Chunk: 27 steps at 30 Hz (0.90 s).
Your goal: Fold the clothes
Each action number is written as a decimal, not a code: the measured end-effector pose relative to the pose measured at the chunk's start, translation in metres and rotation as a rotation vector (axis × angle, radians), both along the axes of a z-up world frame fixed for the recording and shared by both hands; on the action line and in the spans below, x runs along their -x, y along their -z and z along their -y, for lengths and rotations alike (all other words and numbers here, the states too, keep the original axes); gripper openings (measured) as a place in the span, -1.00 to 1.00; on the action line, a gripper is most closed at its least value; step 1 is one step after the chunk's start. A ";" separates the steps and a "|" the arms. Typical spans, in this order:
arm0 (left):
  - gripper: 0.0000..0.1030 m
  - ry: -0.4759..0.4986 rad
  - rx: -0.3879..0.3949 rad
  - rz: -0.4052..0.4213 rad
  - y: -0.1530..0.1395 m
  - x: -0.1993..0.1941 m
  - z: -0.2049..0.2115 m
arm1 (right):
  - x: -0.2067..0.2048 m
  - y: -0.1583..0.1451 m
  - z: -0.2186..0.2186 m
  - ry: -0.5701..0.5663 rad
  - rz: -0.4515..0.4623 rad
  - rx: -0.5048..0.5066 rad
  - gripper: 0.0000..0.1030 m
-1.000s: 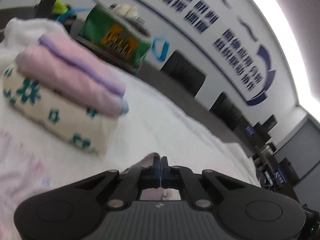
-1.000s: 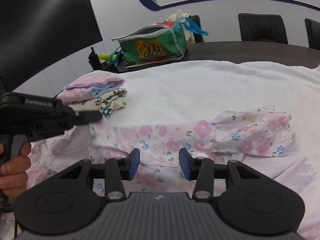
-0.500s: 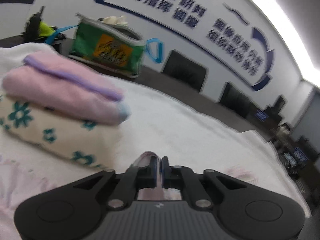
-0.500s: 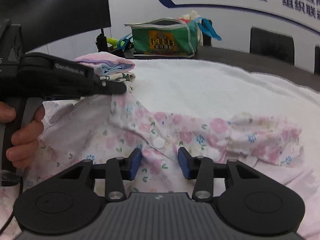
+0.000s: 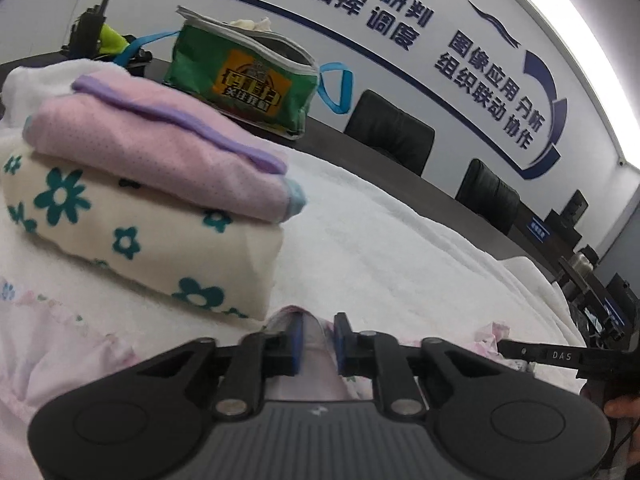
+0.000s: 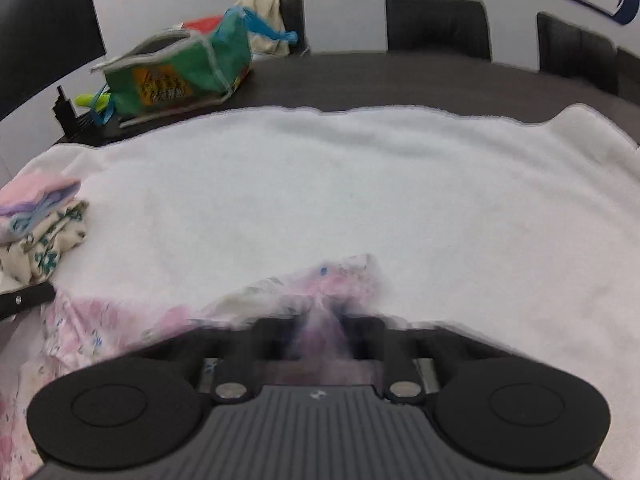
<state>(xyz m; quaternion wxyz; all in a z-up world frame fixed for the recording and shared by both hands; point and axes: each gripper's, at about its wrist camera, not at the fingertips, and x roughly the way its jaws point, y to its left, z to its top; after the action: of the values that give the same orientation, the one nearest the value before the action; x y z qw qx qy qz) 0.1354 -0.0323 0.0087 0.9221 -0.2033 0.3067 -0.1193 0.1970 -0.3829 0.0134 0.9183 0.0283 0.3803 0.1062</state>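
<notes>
A pink floral garment (image 5: 60,360) lies spread on the white blanket (image 5: 380,240). My left gripper (image 5: 318,344) is closing its jaws, and a fold of that garment stands pinched between the blue pads. In the blurred right wrist view, my right gripper (image 6: 320,328) is closing too, with a bunched edge of the floral garment (image 6: 280,292) caught between its fingers. The left gripper's finger (image 6: 24,300) pokes in at that view's left edge. The right gripper's black body (image 5: 560,356) shows at the left view's right edge.
A folded stack stands close to the left: a pink garment (image 5: 160,148) on a cream one with teal flowers (image 5: 140,232), also seen as the stack (image 6: 36,216). A green bag (image 6: 180,72) sits on the dark table (image 6: 400,80). Black chairs (image 5: 390,132) line the wall.
My right gripper slid right along the garment and its jaws came together on the fabric. The left gripper's pads now stand slightly apart around a thicker fold, nearer the folded stack.
</notes>
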 end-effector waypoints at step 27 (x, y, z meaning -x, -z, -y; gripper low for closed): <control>-0.14 0.233 -0.187 0.051 -0.062 0.130 0.008 | 0.026 0.013 -0.154 -0.353 0.091 0.114 -0.77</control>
<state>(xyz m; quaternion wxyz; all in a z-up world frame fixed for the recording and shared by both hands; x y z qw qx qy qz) 0.0052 -0.0408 0.0708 0.9245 -0.0767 0.3144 -0.2015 0.1714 -0.2285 0.0001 0.9017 -0.0958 0.3430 0.2453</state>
